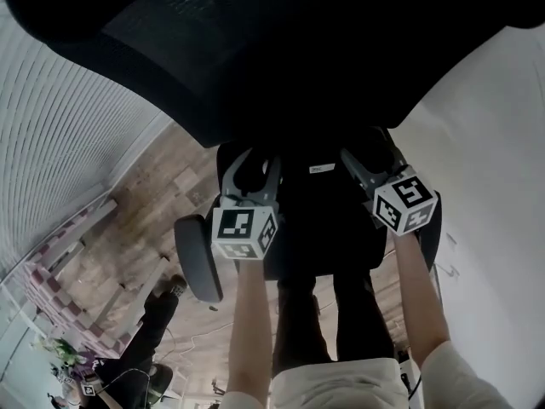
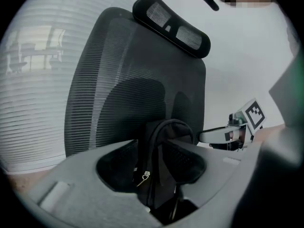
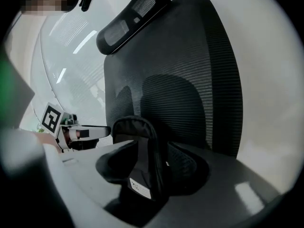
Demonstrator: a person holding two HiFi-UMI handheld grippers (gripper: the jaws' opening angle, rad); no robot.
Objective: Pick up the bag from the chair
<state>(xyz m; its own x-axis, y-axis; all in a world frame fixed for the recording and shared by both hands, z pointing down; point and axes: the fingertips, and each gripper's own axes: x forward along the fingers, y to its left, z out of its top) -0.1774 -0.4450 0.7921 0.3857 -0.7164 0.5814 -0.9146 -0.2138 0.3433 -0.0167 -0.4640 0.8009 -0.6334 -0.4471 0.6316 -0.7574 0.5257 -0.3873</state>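
Note:
A black bag (image 1: 319,211) stands against the black mesh chair back (image 1: 255,49), between my two grippers. The left gripper (image 1: 254,162) grips its left side and the right gripper (image 1: 364,158) its right side. In the left gripper view the grey jaws close on the bag's rim (image 2: 164,141), beside a zipper pull (image 2: 142,176). In the right gripper view the jaws pinch the bag's padded edge (image 3: 137,141), above a white label (image 3: 137,186). Each gripper view also catches the other tool: the right gripper (image 2: 237,129) and the left gripper (image 3: 76,132). Whether the bag rests on the seat is hidden.
The chair's headrest (image 2: 173,27) tops the mesh back. A grey armrest (image 1: 197,258) sticks out at the left, above wooden floor (image 1: 145,220). White blinds (image 1: 60,143) run along the left and a white wall (image 1: 494,143) along the right. The person's legs stand close to the seat.

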